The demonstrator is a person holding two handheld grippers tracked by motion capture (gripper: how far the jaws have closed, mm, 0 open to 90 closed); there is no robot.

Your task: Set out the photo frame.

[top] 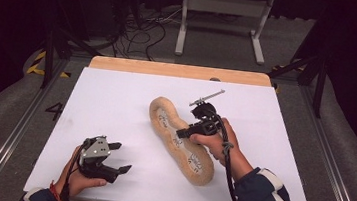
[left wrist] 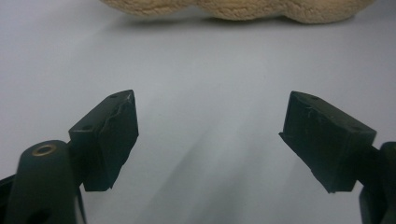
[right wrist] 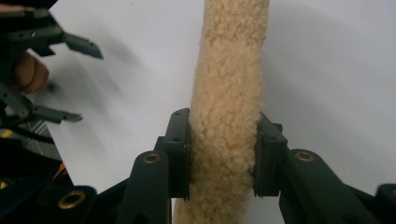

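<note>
The fleece insole (top: 181,141) lies on the white table sheet (top: 116,104), right of centre, running diagonally from far-left to near-right, patterned face up. The right gripper (top: 183,132) sits over its middle, held in the right hand (top: 217,141). In the right gripper view both pads press into the fleece edge of the insole (right wrist: 227,116), one on each side, and the pile bulges slightly around them: clamped on the insole. The left gripper (top: 120,157) rests at the near-left of the sheet, held in the left hand (top: 77,180), well apart from the insole and pointing toward it. Its fingers (left wrist: 112,140) stand wide apart with bare sheet between them, and the insole's fleece rim (left wrist: 233,9) lies beyond.
</note>
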